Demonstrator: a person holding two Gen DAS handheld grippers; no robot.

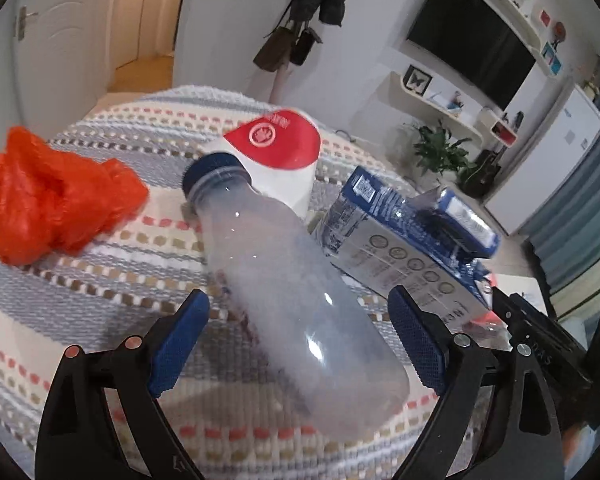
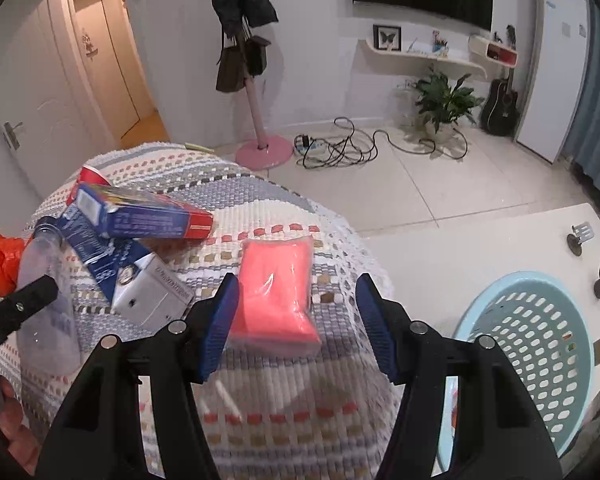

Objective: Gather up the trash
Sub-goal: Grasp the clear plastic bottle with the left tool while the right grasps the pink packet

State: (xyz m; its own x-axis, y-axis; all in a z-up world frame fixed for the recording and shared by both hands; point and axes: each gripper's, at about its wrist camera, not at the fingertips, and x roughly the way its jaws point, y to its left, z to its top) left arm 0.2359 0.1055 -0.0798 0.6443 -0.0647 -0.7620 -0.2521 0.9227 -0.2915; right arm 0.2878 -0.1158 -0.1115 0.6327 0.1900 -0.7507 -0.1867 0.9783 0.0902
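Observation:
A clear plastic bottle (image 1: pixel 300 300) with a blue cap lies on the woven striped tablecloth (image 1: pixel 100 288). My left gripper (image 1: pixel 298 294) is open and straddles the bottle, with a gap at each blue pad. In the right wrist view a flat pink packet (image 2: pixel 276 292) lies on the cloth between the fingers of my right gripper (image 2: pixel 298 280). That gripper is open: the left pad is next to the packet's edge and the right pad stands clear of it. A light blue perforated basket (image 2: pixel 486 300) sits low at the right.
An orange plastic bag (image 1: pixel 56 200), a red-and-white cup (image 1: pixel 280 152), a blue-and-white carton (image 1: pixel 400 256) and a blue box (image 2: pixel 148 216) lie on the cloth. A white surface (image 2: pixel 460 248) holds the basket. Beyond are tiled floor, cables and a coat stand.

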